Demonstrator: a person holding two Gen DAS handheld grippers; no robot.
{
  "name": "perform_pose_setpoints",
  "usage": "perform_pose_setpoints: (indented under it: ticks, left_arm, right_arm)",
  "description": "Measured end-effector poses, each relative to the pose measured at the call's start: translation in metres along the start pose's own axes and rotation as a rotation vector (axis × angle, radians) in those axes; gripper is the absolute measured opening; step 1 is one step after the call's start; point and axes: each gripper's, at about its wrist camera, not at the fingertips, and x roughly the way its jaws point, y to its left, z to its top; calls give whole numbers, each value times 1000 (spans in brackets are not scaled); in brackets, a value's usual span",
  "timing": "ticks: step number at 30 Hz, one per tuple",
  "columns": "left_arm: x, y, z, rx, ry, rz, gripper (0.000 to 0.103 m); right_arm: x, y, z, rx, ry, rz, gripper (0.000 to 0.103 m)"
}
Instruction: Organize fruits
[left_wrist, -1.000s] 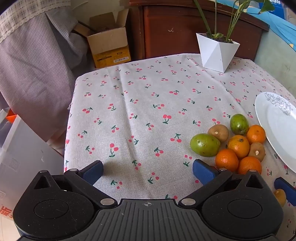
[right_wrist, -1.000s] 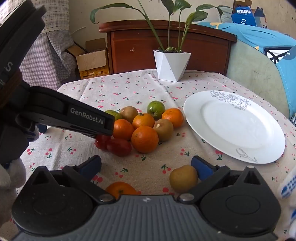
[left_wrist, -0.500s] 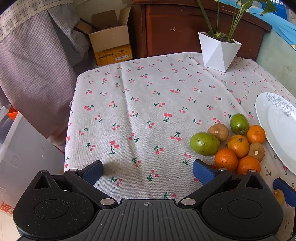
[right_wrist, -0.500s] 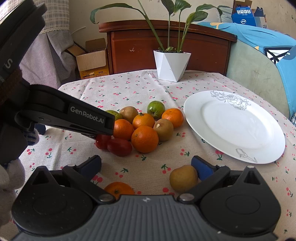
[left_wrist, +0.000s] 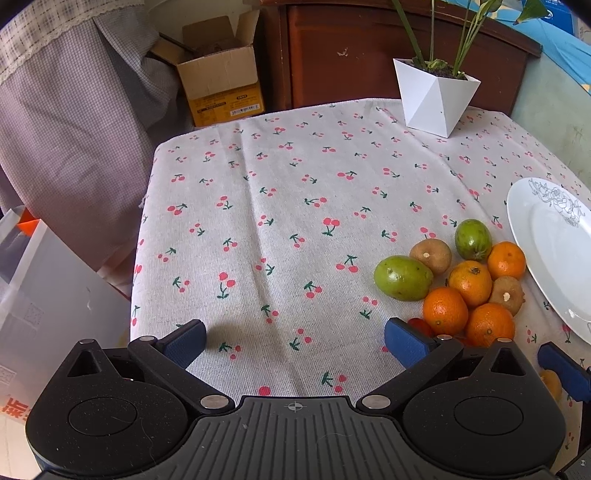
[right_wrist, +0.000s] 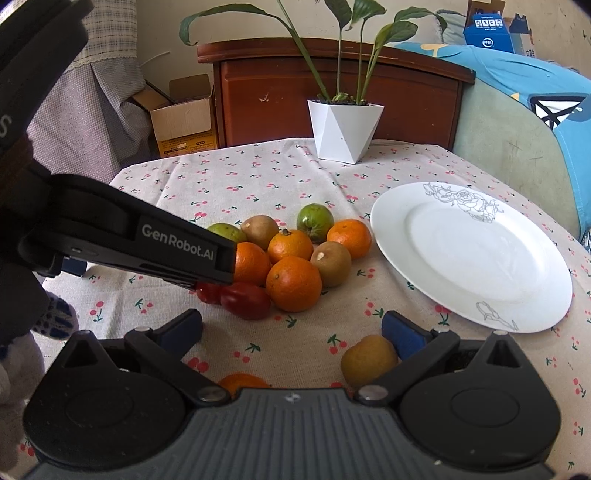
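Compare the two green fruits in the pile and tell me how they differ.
1. The green fruit nearer the left gripper is elongated and oval; the green fruit nearer the plate is rounder.
2. The oval one looks larger in the left wrist view; the round one looks smaller.
3. The oval one is plain light green; the round one is darker with faint reddish streaks.

Both lie on the cherry tablecloth at the pile's far edge, each touching a kiwi between them.

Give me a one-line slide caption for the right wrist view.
Open right gripper above cherry-print tablecloth, facing piled fruit beside an empty white plate.
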Motion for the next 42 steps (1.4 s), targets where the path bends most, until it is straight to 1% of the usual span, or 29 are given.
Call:
perform_pose_setpoints:
  ticks: [3, 6, 11, 15, 17, 21, 28, 33, 38, 42]
  left_arm:
    - [-6, -1, 0, 9, -9, -4, 103]
    - [-13, -1, 1, 23, -18, -8, 103]
    - [-23, 2, 2, 18, -24, 3, 103]
    - [-33, 6, 4, 6, -31, 10, 103]
    - [-38, 8, 4, 5, -33, 16, 103]
    - [-46, 12, 2, -9, -30, 21, 103]
    - [-60, 17, -3, -15, -39, 38, 103]
    - [-64, 17, -6, -11, -40, 35, 103]
    - [-64, 18, -10, -12, -24, 33, 103]
    - [-63, 15, -16, -2, -9, 27, 103]
  right_arm:
    - [0, -3, 7, -20, 69, 28, 102]
    - [0, -3, 13, -21, 117, 34, 102]
    - [-10, -6, 20, 16, 113, 90, 102]
    - [-19, -10, 28, 29, 118, 71, 102]
    - [-21, -12, 32, 28, 143, 66, 102]
    - [-29, -16, 36, 31, 153, 26, 102]
    - [-43, -25, 37, 94, 163, -22, 102]
    - [-47, -30, 37, 142, 193, -50, 102]
    - [-47, -40, 37, 195, 215, -74, 102]
    - [-45, -42, 38, 200, 225, -93, 102]
